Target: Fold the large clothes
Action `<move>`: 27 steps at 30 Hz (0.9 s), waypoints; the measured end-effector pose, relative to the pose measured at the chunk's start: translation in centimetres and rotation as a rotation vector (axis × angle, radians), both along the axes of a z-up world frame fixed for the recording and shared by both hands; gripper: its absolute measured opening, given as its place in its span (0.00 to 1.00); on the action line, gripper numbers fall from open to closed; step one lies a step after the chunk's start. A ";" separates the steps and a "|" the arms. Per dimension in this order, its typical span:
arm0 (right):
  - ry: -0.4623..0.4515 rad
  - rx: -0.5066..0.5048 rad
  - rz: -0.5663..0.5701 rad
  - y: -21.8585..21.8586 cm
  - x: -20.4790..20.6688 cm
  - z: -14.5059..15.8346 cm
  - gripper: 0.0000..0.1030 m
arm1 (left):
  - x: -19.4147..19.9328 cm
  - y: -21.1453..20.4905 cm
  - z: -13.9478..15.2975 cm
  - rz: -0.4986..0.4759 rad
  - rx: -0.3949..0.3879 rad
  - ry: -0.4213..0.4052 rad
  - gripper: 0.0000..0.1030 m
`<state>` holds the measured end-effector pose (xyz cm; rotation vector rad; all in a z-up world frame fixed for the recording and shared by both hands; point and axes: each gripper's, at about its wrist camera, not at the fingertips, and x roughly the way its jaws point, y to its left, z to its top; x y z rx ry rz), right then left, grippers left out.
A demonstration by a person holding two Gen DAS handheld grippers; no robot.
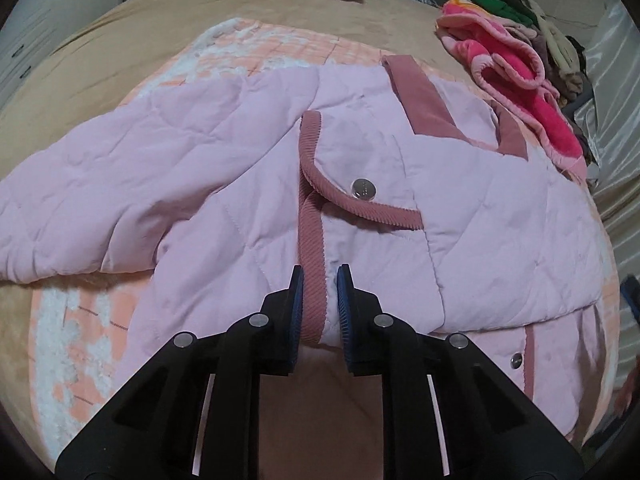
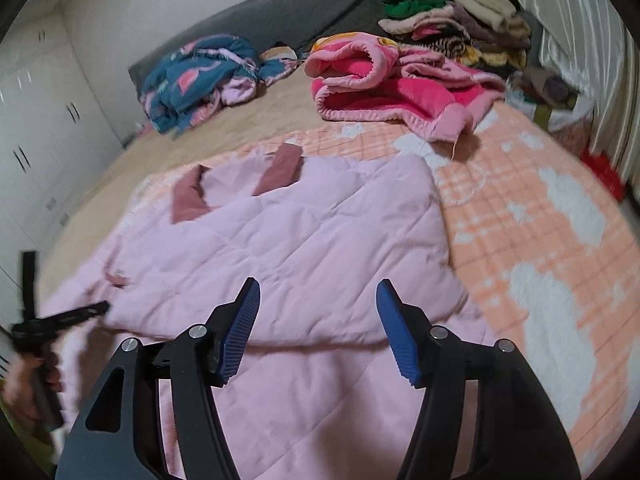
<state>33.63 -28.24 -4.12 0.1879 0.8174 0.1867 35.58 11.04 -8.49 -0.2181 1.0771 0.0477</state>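
Note:
A light pink quilted jacket [image 1: 224, 168] with dusty-rose corduroy trim lies spread on the bed; it also shows in the right wrist view [image 2: 304, 240]. My left gripper [image 1: 320, 276] is closed down on the jacket's rose trimmed front edge [image 1: 312, 252], which runs between the blue pads. One sleeve stretches out to the left [image 1: 60, 208]. My right gripper [image 2: 318, 292] is open and empty, hovering above the jacket's lower right part. The left gripper [image 2: 80, 316] shows at the left edge of the right wrist view, held in a hand.
The jacket lies on an orange-and-white checked blanket [image 2: 540, 240] over a tan bedspread [image 1: 132, 32]. A hot-pink fleece garment [image 2: 392, 92] lies beyond the jacket, with a stack of folded clothes [image 2: 456, 20] behind it. A blue patterned heap [image 2: 200, 76] lies at the far left. White wardrobes [image 2: 32, 132] stand left.

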 end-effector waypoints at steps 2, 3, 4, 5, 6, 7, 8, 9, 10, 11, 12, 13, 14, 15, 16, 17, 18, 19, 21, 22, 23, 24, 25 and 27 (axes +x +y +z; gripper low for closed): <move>0.013 -0.065 0.003 0.5 1.2 -0.7 0.58 | -0.1 0.1 0.0 0.000 -0.007 0.000 0.10; 0.030 -0.091 -0.002 0.5 1.8 -1.3 0.58 | -0.1 0.2 0.0 0.000 -0.010 0.001 0.10; 0.056 -0.107 -0.002 0.4 2.5 -1.9 0.58 | 0.0 0.1 -0.1 -0.003 -0.009 0.002 0.10; 0.102 -0.121 -0.008 0.3 3.3 -3.1 0.58 | 0.0 0.1 -0.1 -0.004 -0.006 0.001 0.11; 0.133 -0.129 -0.010 0.2 3.7 -4.0 0.59 | -0.1 -0.1 -0.2 -0.006 -0.006 -0.001 0.11; 0.170 -0.135 -0.002 0.2 4.2 -5.1 0.59 | -0.1 -0.1 -0.2 -0.007 -0.006 -0.001 0.11; 0.187 -0.138 0.004 0.2 4.4 -5.8 0.60 | 0.0 -0.2 -0.3 -0.008 -0.007 0.000 0.11; 0.201 -0.140 0.007 0.2 4.6 -6.6 0.60 | 0.0 -0.2 -0.5 -0.008 -0.009 0.000 0.11; 0.206 -0.133 0.003 0.1 4.7 -7.0 0.60 | -0.1 -0.2 -0.6 -0.010 -0.011 0.002 0.11; 0.208 -0.129 -0.002 0.0 4.8 -7.2 0.60 | -0.1 -0.2 -0.7 -0.010 -0.012 0.002 0.12; 0.206 -0.127 -0.007 0.0 4.9 -7.4 0.60 | -0.2 -0.2 -0.7 -0.008 -0.014 0.002 0.12; 0.204 -0.130 -0.010 0.1 4.9 -7.5 0.60 | -0.2 -0.2 -0.7 -0.006 -0.015 0.001 0.12; 0.202 -0.140 -0.013 0.2 4.9 -7.7 0.60 | -0.2 -0.3 -0.7 -0.004 -0.016 0.000 0.12; 0.201 -0.145 -0.015 0.3 4.9 -7.7 0.60 | -0.3 -0.2 -0.7 -0.002 -0.019 0.000 0.12; 0.202 -0.145 -0.020 0.3 4.9 -7.5 0.60 | -0.3 -0.2 -0.6 -0.001 -0.021 0.000 0.13; 0.202 -0.141 -0.026 0.4 4.8 -7.3 0.61 | -0.4 -0.2 -0.5 0.001 -0.024 -0.001 0.15; 0.200 -0.128 -0.032 0.5 4.6 -6.8 0.61 | -0.5 -0.2 -0.4 0.001 -0.027 -0.001 0.16; 0.190 -0.117 -0.032 0.5 4.3 -6.3 0.63 | -0.6 -0.2 -0.3 0.002 -0.028 -0.001 0.21; 0.165 -0.095 -0.027 0.7 3.4 -5.4 0.67 | -1.1 -0.3 0.0 0.004 -0.023 -0.003 0.30; 0.155 -0.085 -0.028 0.8 3.0 -5.0 0.69 | -1.2 -0.3 0.1 0.004 -0.017 -0.003 0.34; 0.149 -0.077 -0.029 0.8 2.6 -4.8 0.70 | -1.5 -0.5 0.4 0.005 -0.005 -0.006 0.38; 0.140 -0.064 -0.029 0.9 2.0 -4.4 0.70 | -1.6 -0.5 0.6 0.003 -0.002 -0.009 0.40; 0.132 -0.057 -0.030 1.0 1.6 -4.1 0.72 | -1.9 -0.7 0.8 -0.002 -0.001 -0.012 0.46; 0.117 -0.046 -0.028 1.3 0.8 -3.6 0.76 | -2.3 -0.8 1.2 -0.009 0.008 -0.014 0.58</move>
